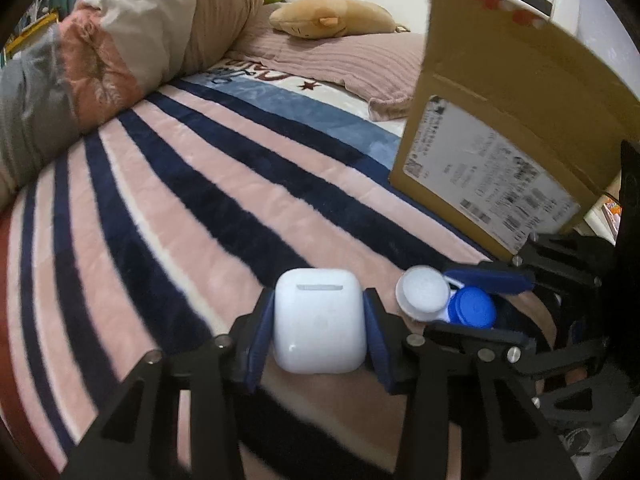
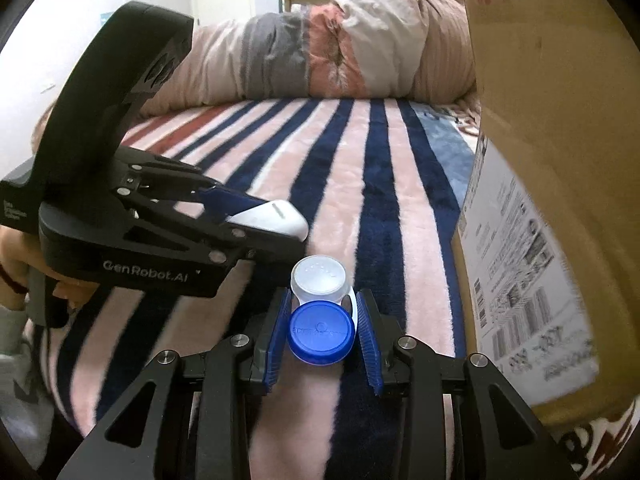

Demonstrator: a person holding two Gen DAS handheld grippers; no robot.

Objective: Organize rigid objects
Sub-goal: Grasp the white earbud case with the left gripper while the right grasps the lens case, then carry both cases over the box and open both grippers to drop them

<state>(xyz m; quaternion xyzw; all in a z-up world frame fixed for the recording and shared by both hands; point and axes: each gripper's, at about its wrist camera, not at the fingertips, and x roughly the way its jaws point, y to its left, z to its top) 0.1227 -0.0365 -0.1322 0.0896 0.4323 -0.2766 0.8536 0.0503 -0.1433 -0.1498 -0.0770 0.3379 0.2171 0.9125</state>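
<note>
Broadly, the striped bed (image 1: 180,208) carries everything. A cardboard box (image 1: 500,128) stands open at its right, apparently the destination, its inside hidden. Neither piece is in it yet. The left claw (image 1: 319,334) is clamped on a white earbud case (image 1: 320,328); the right claw (image 2: 322,336) grips a contact lens case (image 2: 322,320). Both loads hang just beside the box.
</note>
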